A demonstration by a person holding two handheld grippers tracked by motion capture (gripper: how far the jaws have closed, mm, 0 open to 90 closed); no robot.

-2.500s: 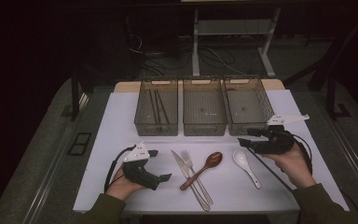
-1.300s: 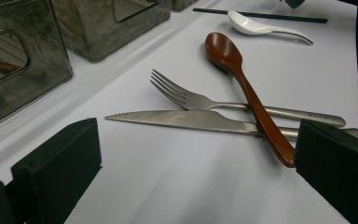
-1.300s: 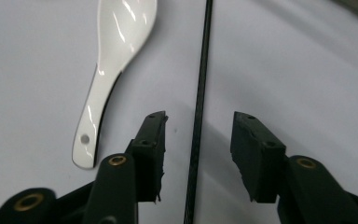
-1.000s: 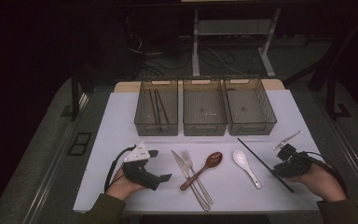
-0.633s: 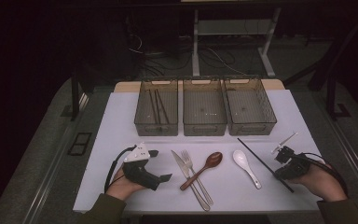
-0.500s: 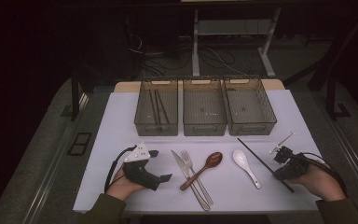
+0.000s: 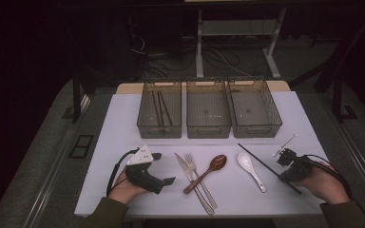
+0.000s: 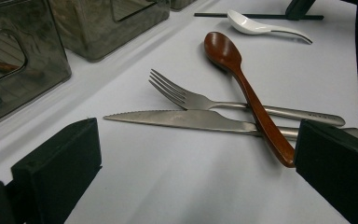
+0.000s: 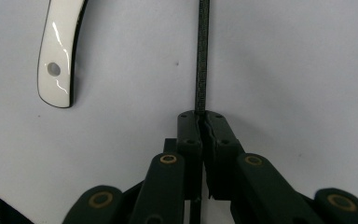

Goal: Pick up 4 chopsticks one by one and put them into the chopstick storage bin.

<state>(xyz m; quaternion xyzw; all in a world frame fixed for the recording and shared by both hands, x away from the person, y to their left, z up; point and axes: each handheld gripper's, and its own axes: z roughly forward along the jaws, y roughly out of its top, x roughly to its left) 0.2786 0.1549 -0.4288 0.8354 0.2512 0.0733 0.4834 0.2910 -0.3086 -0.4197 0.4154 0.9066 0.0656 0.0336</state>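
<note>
Nearest the person, the right hand-held gripper (image 7: 292, 167) sits low at the near right of the white worktop (image 7: 123, 118). Its jaws have just been closing and now press together on a single black chopstick (image 7: 266, 166), seen from the right gripper view as a thin dark rod (image 9: 202, 56) running straight out from between the pads. The chopstick lies slanted on the worktop, its far end pointing toward the middle and its near end passing under the gripper. Just left of it lies a white ceramic spoon (image 7: 249, 168), bowl farther away, handle nearer; the handle's end (image 9: 58, 56) is near the chopstick but apart from it.

At the near left, the left hand-held gripper (image 7: 164, 168) rests on the worktop in the person's hand with its jaws standing wide apart and nothing between them. It points right toward the cutlery in the middle: a steel knife (image 7: 192, 183) and a fork (image 7: 200, 180) lying side by side, with a brown wooden spoon (image 7: 206, 172) laid across both, its bowl toward the far right.

Farther back, three clear bins stand in a row, touching side to side. The left bin (image 7: 145, 116) holds several dark chopsticks (image 7: 161, 108). The middle bin (image 7: 208, 129) and right bin (image 7: 273, 114) hold nothing that can be made out.
</note>
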